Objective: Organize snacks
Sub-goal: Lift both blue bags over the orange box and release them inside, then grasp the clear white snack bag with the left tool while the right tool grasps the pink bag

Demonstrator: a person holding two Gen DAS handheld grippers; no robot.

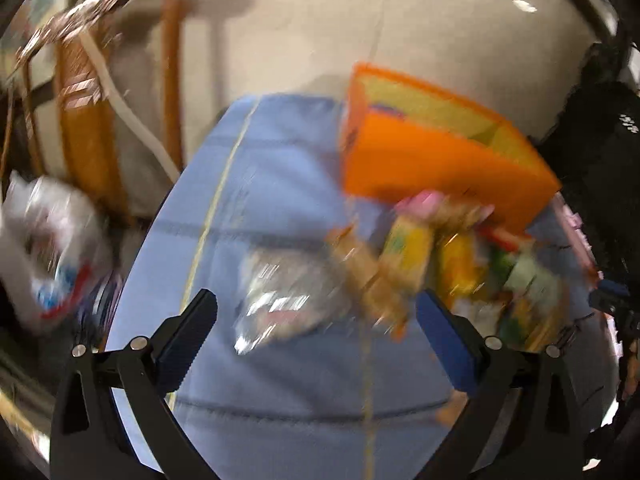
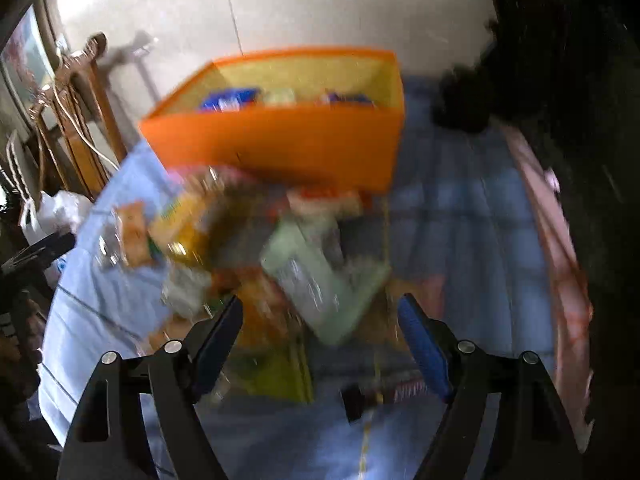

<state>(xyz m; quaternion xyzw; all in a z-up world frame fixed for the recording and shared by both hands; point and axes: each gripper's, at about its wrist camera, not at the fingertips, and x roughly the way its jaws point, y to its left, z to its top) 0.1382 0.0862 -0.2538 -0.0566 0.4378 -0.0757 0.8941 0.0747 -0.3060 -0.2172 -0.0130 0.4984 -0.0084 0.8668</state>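
Two grippers hang over a blue cloth (image 1: pixel 280 184), both blurred. The left gripper (image 1: pixel 316 308) stands wide open and empty above a clear, shiny packet (image 1: pixel 280 304) that lies alone toward the cloth's left edge. The right gripper (image 2: pixel 320 312) is also spread apart, holding nothing, over the snack pile (image 2: pixel 256 248) near the middle. To do the pick well, I would settle each claw on a single packet, the pale green pack (image 2: pixel 320 280) looking easiest on the right, and close on its flat faces without dragging neighbours. The orange bin (image 2: pixel 280 144) stands at the far edge, touching the pile; blue and pale wrappers (image 2: pixel 232 98) already lie inside.
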